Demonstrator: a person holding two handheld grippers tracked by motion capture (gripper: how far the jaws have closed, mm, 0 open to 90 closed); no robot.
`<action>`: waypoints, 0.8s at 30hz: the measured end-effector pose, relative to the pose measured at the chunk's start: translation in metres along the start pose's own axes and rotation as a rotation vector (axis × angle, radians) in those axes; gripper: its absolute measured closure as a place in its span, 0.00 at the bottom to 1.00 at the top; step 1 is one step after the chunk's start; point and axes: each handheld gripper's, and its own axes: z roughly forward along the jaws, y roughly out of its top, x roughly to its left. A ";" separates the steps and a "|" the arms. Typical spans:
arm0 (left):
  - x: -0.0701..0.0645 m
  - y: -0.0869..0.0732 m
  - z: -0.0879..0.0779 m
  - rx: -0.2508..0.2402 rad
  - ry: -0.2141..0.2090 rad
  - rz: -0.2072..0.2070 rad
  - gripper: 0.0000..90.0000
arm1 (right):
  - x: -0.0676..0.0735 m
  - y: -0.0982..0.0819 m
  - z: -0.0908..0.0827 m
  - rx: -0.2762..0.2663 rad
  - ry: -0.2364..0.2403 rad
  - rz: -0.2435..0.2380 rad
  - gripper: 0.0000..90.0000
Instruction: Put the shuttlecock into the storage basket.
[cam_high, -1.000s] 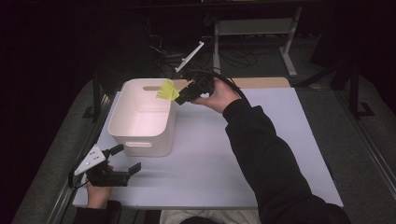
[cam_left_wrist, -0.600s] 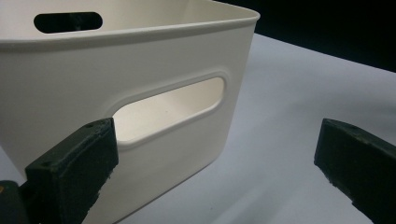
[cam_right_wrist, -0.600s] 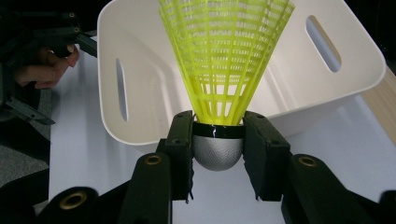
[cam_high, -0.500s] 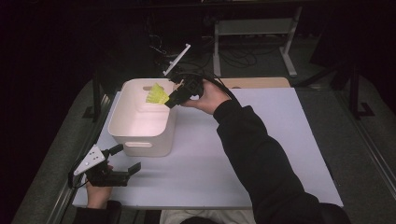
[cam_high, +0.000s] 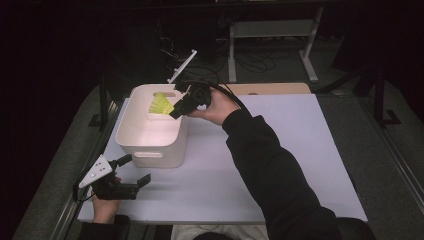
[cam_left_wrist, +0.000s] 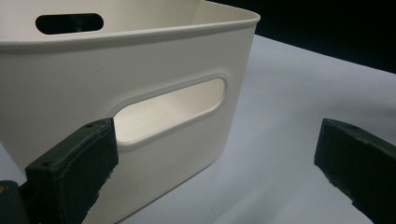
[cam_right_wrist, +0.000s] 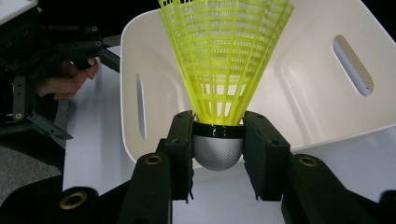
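A yellow plastic shuttlecock (cam_right_wrist: 224, 70) with a silver rounded base is clamped by that base between the jaws of my right gripper (cam_right_wrist: 218, 149). In the high view the right gripper (cam_high: 176, 110) holds the shuttlecock (cam_high: 160, 104) over the far right part of the white bin (cam_high: 131, 142), skirt pointing out over the bin's inside. My left gripper (cam_high: 136, 171) rests low on the white table (cam_high: 280, 145) just in front of the bin, jaws wide apart with nothing between them. Its own view faces the bin's (cam_left_wrist: 140, 60) handle slot.
The bin (cam_right_wrist: 303, 93) is bare inside where I can see it. A wooden board (cam_high: 272, 88) lies at the table's far edge. A metal stand (cam_high: 270, 40) and cables sit on the dark floor beyond. A grey strip borders the table on both sides.
My right hand has carried the shuttlecock leftward, from above the bin's right rim to over its inside. The left gripper has stayed put.
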 end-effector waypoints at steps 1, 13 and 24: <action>0.000 0.000 0.000 -0.001 0.000 0.000 0.00 | 0.001 0.001 0.001 -0.002 0.001 -0.003 0.71; 0.000 0.000 0.000 0.000 -0.001 0.002 0.00 | 0.007 0.002 0.016 -0.011 0.032 -0.012 0.71; 0.000 0.000 0.000 0.001 -0.001 -0.001 0.00 | 0.009 -0.001 0.028 -0.012 0.047 -0.012 0.71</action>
